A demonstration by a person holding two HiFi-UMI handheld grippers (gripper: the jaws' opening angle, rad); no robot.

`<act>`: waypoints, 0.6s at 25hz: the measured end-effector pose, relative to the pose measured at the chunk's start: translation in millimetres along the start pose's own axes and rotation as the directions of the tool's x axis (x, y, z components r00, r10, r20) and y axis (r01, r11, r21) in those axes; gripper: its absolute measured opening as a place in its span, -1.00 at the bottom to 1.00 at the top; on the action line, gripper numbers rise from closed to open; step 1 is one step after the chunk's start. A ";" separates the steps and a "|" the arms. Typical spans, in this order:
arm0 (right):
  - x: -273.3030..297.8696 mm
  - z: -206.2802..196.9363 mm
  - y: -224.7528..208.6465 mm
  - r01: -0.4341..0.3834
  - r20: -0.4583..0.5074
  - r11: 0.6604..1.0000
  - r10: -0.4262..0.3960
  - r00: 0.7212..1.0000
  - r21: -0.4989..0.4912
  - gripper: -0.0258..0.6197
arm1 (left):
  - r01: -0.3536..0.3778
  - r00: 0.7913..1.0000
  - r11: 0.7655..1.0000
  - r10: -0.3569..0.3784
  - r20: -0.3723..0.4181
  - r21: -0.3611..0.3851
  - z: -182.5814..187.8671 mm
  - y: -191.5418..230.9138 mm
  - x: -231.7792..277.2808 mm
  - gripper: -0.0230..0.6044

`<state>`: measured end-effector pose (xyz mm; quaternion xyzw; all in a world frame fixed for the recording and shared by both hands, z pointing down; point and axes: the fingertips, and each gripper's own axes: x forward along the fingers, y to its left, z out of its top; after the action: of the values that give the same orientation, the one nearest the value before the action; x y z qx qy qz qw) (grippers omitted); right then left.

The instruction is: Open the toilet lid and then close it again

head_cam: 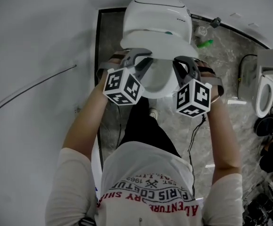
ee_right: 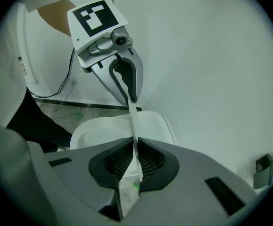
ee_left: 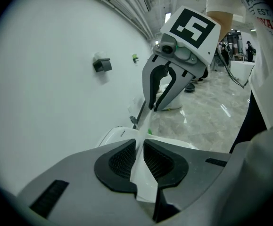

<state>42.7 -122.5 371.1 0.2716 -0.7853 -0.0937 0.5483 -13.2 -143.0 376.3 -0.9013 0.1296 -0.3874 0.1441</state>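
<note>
Both your left gripper (ee_left: 138, 161) and right gripper (ee_right: 135, 161) are pinched onto the thin front rim of the toilet lid (head_cam: 161, 44), tilted half up above the seat (head_cam: 156, 81); it looks light, stiff and slick, so grip that rim squarely.

Grey marbled floor (head_cam: 230, 121), white toilet (head_cam: 157, 13) on it, small green object (head_cam: 204, 44) nearby

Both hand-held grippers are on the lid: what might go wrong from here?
The left hand-held gripper and right hand-held gripper pinch the toilet lid only by its thin rim; it may slip out and slam onto the seat.
Moving the two sides unevenly could twist the lid.
</note>
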 end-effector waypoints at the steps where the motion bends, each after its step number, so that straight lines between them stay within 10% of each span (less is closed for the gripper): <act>1: 0.0 -0.9 10.3 0.003 -0.001 1.000 -0.003 1.000 -0.010 -0.85 | -0.004 1.000 1.000 0.004 -0.004 0.004 -3.4 -9.3 -1.5 -0.75; 15: 14.3 -16.3 119.2 0.026 0.019 0.999 -0.026 0.999 -0.018 -0.85 | -0.138 0.990 0.984 0.139 0.002 0.108 -50.2 -108.6 -5.8 -0.74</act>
<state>15.4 -28.1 442.0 0.2759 -0.7859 -0.1105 0.5422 -40.7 -48.5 444.7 -0.8799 0.1710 -0.3854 0.2189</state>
